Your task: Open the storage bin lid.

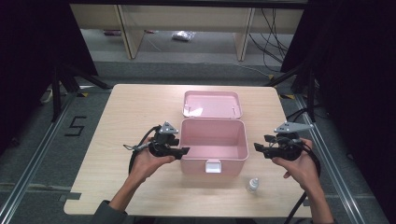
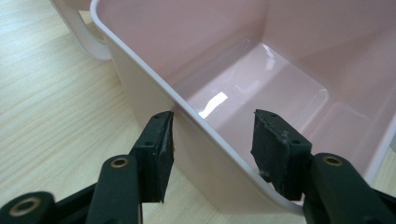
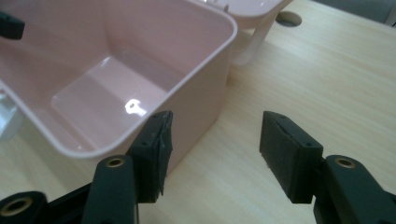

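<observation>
Pink box sits open at the centre of the high view, on the wooden table, its lid thrown back flat behind it and a white latch on its near face. Nearest the bottom edge of that frame, a small white bottle stands just right of the box's near corner, apart from it. The left gripper is at the box's left wall; in the left gripper view its jaws stand open and straddle the box rim, one pad outside the wall and one inside, neither yet pressing on it, so it holds nothing. The right gripper hovers just off the right wall, jaws open and holding nothing; in the right gripper view the box's corner lies ahead of the left pad, with bare table between the pads.

The step in hand looks like steadying the box from the left. To do it well, the left jaws should close squarely on the wall below the rim, without tilting the box, while the right gripper stays free for the bottle.

Hard to make out: the bottle's label and cap are too small to read; the box's far inner corners are cut off in both gripper views
</observation>
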The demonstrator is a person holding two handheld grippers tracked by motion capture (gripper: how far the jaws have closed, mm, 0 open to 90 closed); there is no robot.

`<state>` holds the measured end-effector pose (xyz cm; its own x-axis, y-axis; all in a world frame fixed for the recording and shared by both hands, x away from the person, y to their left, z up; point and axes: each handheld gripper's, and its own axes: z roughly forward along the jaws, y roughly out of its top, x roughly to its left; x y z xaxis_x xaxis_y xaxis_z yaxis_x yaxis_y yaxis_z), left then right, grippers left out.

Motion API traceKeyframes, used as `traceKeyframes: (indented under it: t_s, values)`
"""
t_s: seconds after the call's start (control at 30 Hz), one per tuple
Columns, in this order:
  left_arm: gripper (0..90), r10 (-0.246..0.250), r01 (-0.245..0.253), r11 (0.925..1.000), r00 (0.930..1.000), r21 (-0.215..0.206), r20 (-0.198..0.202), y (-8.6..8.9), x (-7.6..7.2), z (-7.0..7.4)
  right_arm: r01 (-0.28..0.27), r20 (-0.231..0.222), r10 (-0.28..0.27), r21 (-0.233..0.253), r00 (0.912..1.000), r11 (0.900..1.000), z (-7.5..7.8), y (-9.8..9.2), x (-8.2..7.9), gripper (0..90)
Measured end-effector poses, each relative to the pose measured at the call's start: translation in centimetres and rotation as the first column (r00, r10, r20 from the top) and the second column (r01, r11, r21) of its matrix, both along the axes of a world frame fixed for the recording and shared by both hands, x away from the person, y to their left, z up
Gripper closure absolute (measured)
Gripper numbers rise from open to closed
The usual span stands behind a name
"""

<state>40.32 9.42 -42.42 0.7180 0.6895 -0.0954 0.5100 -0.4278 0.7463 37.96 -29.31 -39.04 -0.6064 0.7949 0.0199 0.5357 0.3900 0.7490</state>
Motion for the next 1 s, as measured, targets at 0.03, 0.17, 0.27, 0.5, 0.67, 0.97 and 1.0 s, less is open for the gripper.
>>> traceKeyframes:
  t_s: [0.03, 0.17, 0.27, 0.5, 0.67, 0.97, 1.0]
  values:
    - [48.0, 0.001, -0.001, 1.0, 1.0, -0.006, -0.004, 0.0, 0.0, 0.0, -0.001, -0.011, 0.001, -0.001, 0.9999, 1.0, -0.1, -0.1, -0.3, 44.5]
    - [48.1, -0.004, 0.004, 1.0, 1.0, -0.007, -0.006, 0.0, -0.1, 0.0, 0.009, -0.027, -0.009, -0.001, 0.9996, 1.0, -0.4, -0.3, -1.4, 43.3]
    - [48.1, -0.004, 0.004, 1.0, 1.0, -0.007, -0.007, 0.0, -0.1, 0.0, 0.012, -0.051, -0.013, -0.006, 0.9986, 1.0, -0.4, -0.3, -2.2, 42.4]
    - [48.1, -0.005, 0.005, 1.0, 1.0, -0.007, -0.006, 0.0, -0.1, 0.0, 0.01, -0.074, -0.01, -0.005, 0.9972, 1.0, -0.4, 0.0, -3.6, 40.5]
    - [48.1, -0.004, 0.004, 1.0, 1.0, -0.007, -0.007, 0.0, -0.1, 0.0, -0.033, -0.083, 0.031, -0.032, 0.996, 0.999, -0.7, 0.4, -4.3, 39.9]
    - [47.9, -0.009, 0.009, 1.0, 0.9999, 0.0, -0.004, 0.0, 0.0, 0.0, -0.13, -0.118, 0.121, -0.074, 0.9856, 0.989, -1.4, 1.1, -4.9, 38.7]
    - [47.9, -0.009, 0.009, 1.0, 0.9999, 0.0, -0.005, -0.1, 0.0, 0.0, -0.12, -0.127, 0.11, -0.074, 0.9858, 0.99, -1.4, 1.3, -5.1, 38.6]
